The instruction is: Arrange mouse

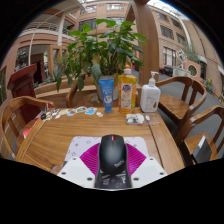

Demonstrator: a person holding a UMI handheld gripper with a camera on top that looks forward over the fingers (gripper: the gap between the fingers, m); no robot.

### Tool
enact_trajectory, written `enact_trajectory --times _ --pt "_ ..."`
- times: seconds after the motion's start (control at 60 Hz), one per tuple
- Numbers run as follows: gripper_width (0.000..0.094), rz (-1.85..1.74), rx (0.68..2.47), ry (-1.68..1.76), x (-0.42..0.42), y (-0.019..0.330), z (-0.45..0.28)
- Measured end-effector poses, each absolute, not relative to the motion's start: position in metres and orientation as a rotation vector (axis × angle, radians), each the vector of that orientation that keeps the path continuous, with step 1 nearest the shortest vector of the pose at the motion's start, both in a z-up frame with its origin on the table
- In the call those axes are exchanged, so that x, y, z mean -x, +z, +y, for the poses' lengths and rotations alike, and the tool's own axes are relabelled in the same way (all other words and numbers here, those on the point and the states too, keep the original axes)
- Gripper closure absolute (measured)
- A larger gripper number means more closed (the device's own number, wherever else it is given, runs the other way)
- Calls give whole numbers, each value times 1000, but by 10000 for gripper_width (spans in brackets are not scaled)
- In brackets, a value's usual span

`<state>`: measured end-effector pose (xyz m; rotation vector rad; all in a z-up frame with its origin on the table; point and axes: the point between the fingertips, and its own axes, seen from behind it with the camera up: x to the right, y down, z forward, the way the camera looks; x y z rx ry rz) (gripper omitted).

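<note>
The gripper (112, 172) was closed on a black mouse (113, 153), both pink pads (92, 160) pressing its sides, held just above a white mat (82, 147) at the near edge of a wooden table (60, 135). Beyond stood a blue bag (106, 93), a yellow bottle (127, 89), a pump bottle (150, 96) and a plant (100, 45), with chairs (185, 100) around.

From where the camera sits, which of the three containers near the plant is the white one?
The white pump bottle, rightmost in the row. The blue carton beside the plant and the yellow bottle stand to its left. The mouse sits between the gripper jaws.
</note>
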<state>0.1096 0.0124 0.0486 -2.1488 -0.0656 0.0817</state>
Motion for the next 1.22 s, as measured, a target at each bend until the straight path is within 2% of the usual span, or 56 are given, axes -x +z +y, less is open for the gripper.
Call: enact_trajectory --times 0.117,0.25,0.267,0.35,0.367,0.417,0.467,0.583,0.733,0.967,1.217 --pt "546 -85 2240 60 -96 1 0" --pt "457 -72 2262 64 -91 -9 -5" --pt "423 -70 2263 63 -92 -5 -5" --pt "107 -55 2232 52 -92 17 -16" --pt "66 -51 2227 51 -92 24 -19" --pt "100 -34 2208 41 -92 41 -31" --pt "68 -27 2189 29 -92 61 -47" --pt "82 -27 2128 -9 -88 105 -90" --pt "79 -24 2077 -36 -82 141 -152" --pt "81 -33 2058 -39 -78 156 -227" --pt "85 -33 2053 -42 -83 163 -264"
